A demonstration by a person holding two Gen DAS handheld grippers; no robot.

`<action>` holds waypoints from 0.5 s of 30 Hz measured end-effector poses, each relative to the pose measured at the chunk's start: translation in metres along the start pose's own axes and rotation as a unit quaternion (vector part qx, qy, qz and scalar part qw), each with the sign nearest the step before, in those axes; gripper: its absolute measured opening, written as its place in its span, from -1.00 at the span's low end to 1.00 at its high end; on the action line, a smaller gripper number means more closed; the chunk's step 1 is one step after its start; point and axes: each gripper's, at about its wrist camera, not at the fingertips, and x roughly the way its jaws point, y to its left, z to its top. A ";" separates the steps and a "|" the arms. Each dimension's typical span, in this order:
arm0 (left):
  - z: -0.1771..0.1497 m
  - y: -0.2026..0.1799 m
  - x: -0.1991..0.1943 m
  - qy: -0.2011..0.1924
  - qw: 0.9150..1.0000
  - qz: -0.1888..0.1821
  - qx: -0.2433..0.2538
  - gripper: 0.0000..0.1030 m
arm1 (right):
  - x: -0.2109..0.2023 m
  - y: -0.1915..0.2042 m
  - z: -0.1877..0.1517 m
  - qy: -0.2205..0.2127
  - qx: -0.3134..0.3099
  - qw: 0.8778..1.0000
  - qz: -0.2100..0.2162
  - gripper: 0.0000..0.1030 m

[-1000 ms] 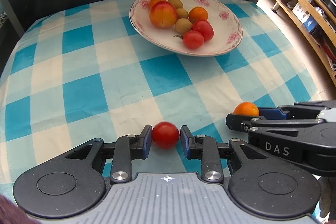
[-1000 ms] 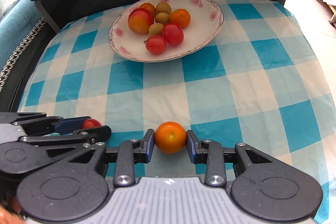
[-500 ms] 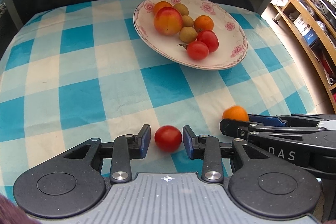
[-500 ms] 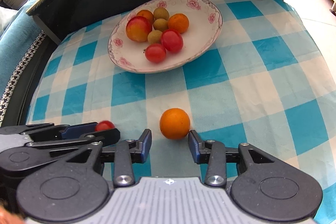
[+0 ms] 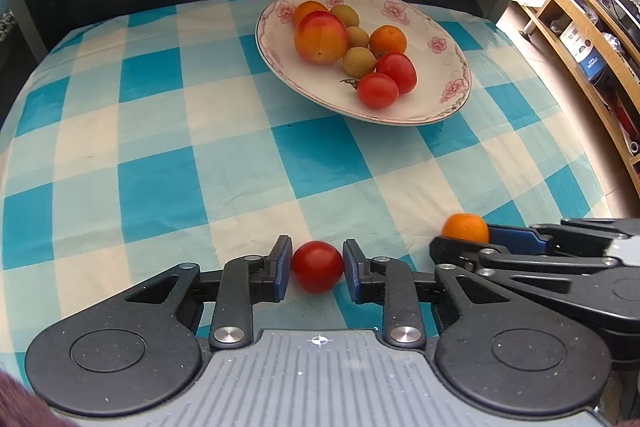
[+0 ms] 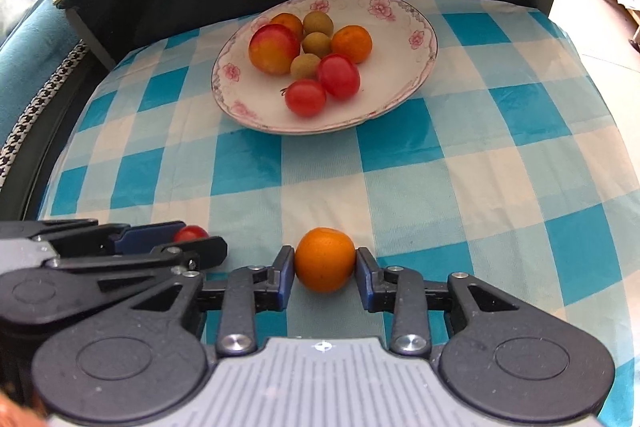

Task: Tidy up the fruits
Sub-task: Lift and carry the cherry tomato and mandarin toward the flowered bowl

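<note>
A red tomato [image 5: 317, 266] is being bracketed by the left tool [image 5: 316, 269], pads just touching its sides, so it appears lightly pinched on the checked tabletop [image 5: 160, 187]. Likewise, a small orange [image 6: 325, 259] is being pinched by the right tool [image 6: 325, 273]. The two tools are being held side by side at the near edge. The flowered plate [image 6: 404, 23], already loaded with fruit, is lying straight ahead on the far side: slightly right of the left tool, slightly left of the right tool, about equally distant from both.
</note>
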 end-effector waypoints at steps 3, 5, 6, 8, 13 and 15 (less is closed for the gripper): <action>-0.004 -0.001 -0.002 0.002 1.000 -0.005 0.002 -0.32 | -0.005 -0.003 -0.005 -0.001 0.007 1.000 -0.001 -0.32; -0.009 -0.001 -0.004 0.003 1.000 -0.006 -0.001 -0.32 | -0.010 -0.002 -0.009 -0.002 0.005 1.000 -0.003 -0.32; -0.011 -0.001 -0.006 0.003 1.000 -0.007 -0.002 -0.32 | -0.013 -0.001 -0.011 -0.003 0.004 1.000 -0.003 -0.32; -0.015 -0.001 -0.009 0.003 1.000 -0.009 -0.004 -0.33 | -0.016 -0.001 -0.017 0.000 0.006 1.000 -0.004 -0.32; -0.024 -0.003 -0.017 0.000 1.000 -0.010 -0.006 -0.33 | -0.023 0.000 -0.031 0.004 0.004 1.000 -0.007 -0.32; -0.028 -0.006 -0.018 0.001 1.000 -0.010 -0.003 -0.33 | -0.025 -0.001 -0.035 0.005 0.003 1.000 -0.010 -0.32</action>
